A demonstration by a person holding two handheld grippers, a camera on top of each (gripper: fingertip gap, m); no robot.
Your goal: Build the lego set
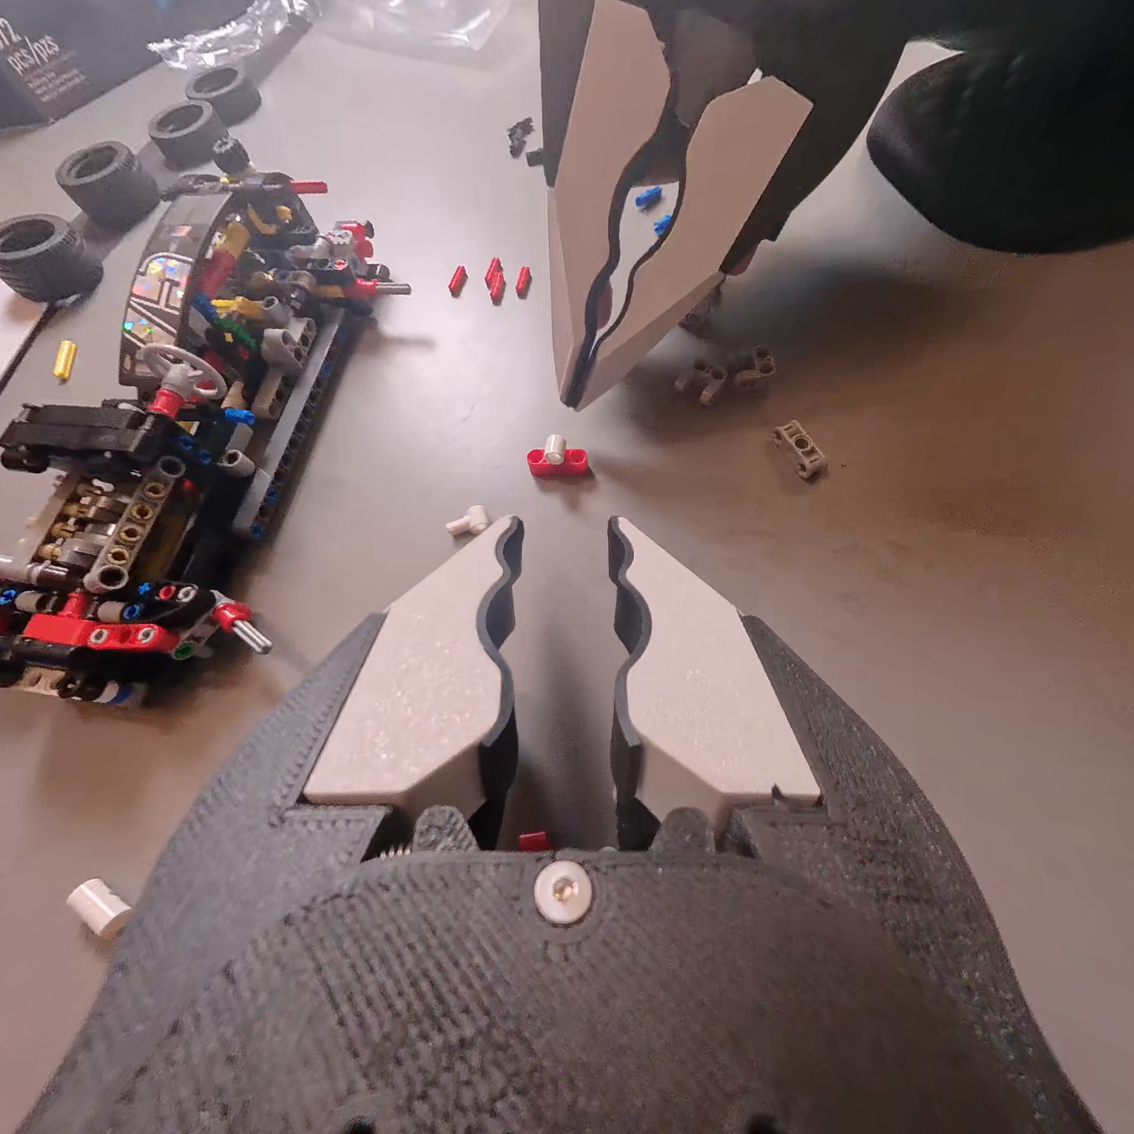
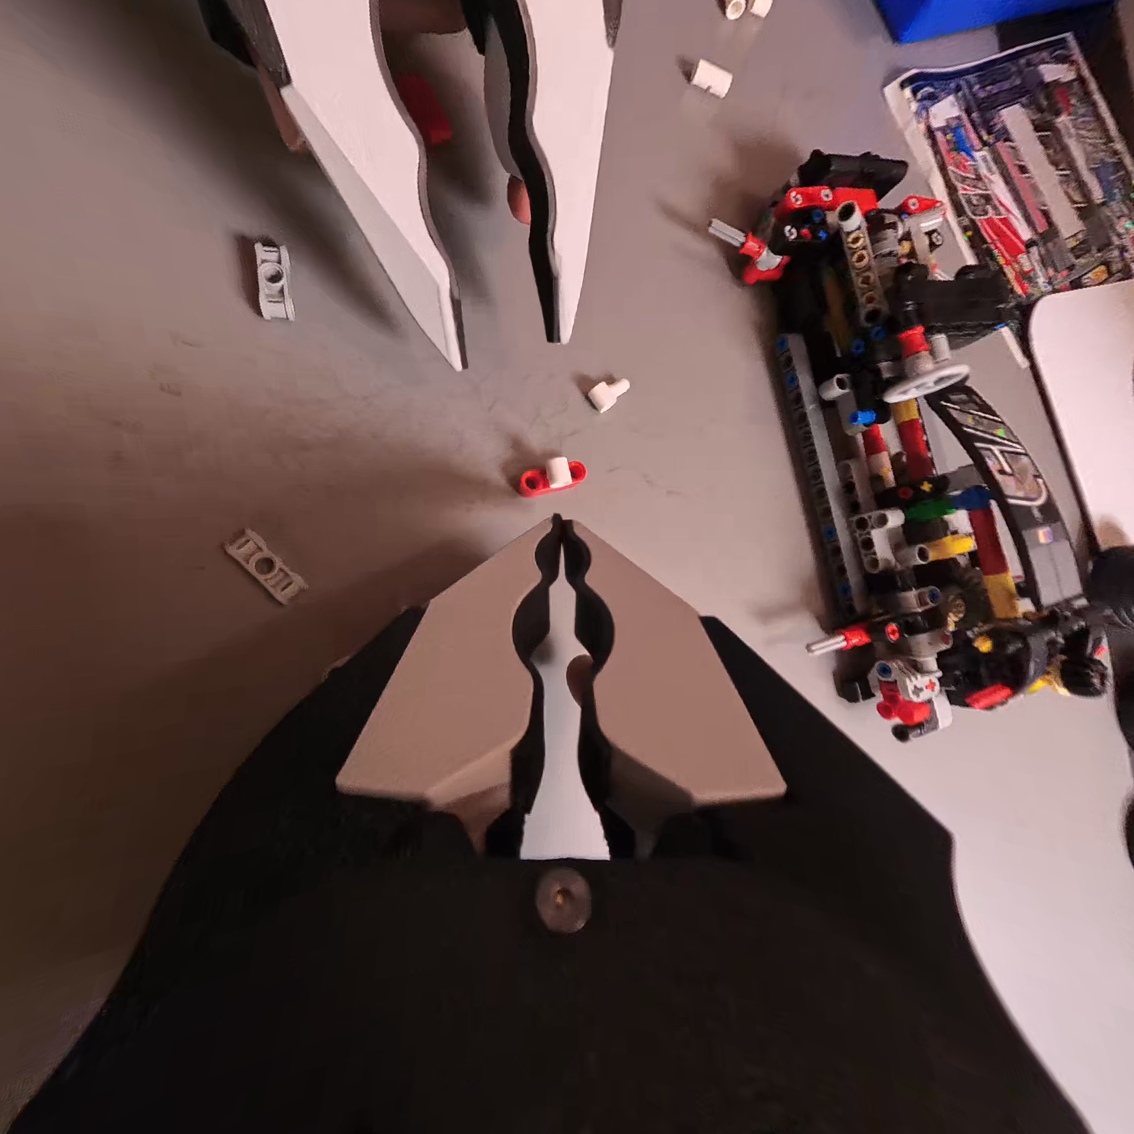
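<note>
Between both tips on the table: red beam (image 1: 558, 461) with white pin. Light, rigid, skittish; pinch its long sides. Left gripper (image 1: 564, 534) spread, empty; right gripper (image 2: 558, 521) closed, empty.

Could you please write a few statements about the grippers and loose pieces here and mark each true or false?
1. The left gripper is open with nothing between its fingers. True.
2. The right gripper is open wide. False: its fingertips meet, and it holds nothing.
3. The red piece has a white peg standing in its middle hole. True.
4. The red piece sits on top of the car chassis. False: it lies on the table, apart from the chassis.
5. Four black tyres lie loose beyond the chassis. True.
</note>
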